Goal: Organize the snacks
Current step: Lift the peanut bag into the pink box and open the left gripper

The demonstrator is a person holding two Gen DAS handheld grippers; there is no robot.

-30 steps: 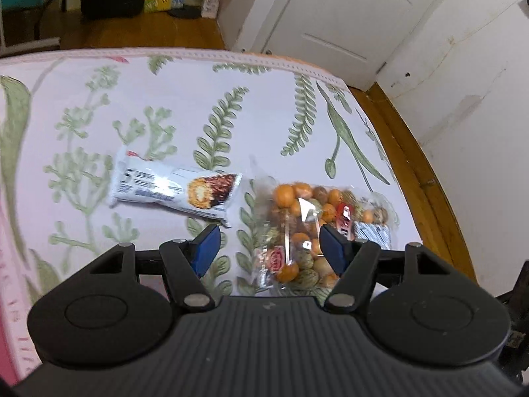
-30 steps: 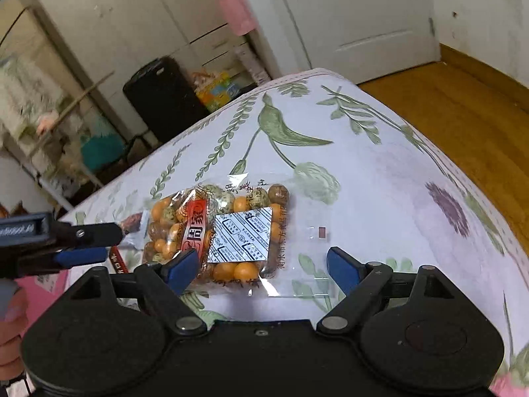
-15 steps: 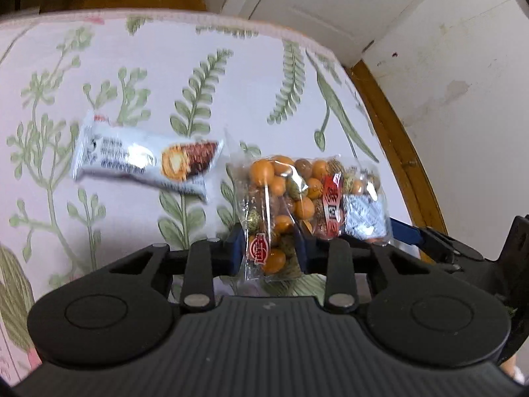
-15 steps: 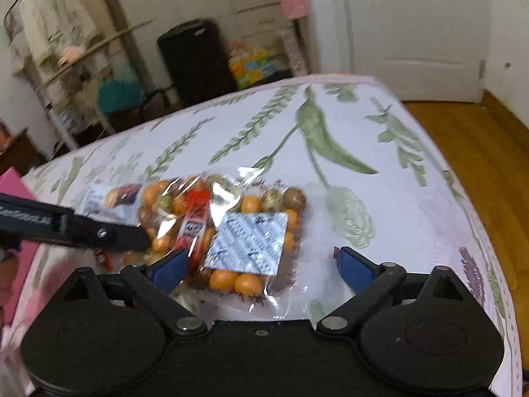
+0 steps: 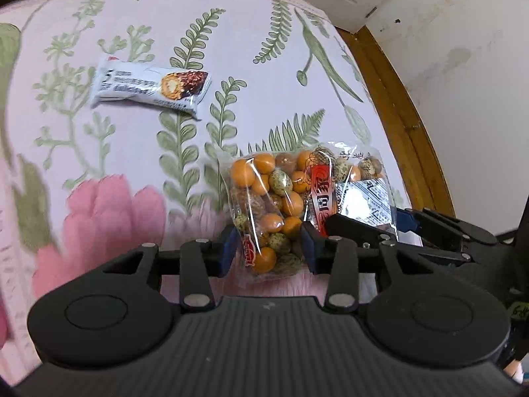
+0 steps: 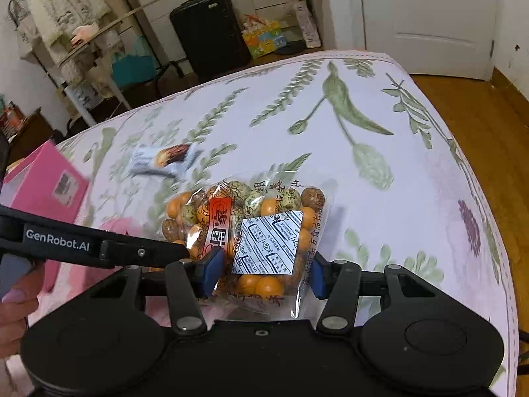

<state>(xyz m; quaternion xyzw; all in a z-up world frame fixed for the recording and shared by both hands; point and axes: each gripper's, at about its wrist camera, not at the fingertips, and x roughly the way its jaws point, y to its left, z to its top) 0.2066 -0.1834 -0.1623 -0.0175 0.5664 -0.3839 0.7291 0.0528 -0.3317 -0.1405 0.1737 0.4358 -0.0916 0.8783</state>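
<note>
Left wrist view: my left gripper (image 5: 268, 251) clamps nut bag (image 5: 291, 198) near end; right gripper (image 6: 263, 273) grips its far side, long axis between us.

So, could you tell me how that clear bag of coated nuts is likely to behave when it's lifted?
The bag of nuts looks floppy: thin crinkled film around loose round pieces, so it will probably sag between the left gripper and right gripper. The glossy film may slip. The nuts will likely shift.

Your left gripper (image 5: 267, 251) clamps near end of nut bag (image 5: 297, 195). Your right gripper (image 5: 393, 221) pinches bag's right side by white sachet. Snack bar (image 5: 150, 87) lies apart on floral cloth (image 5: 231, 66), upper left.
</note>
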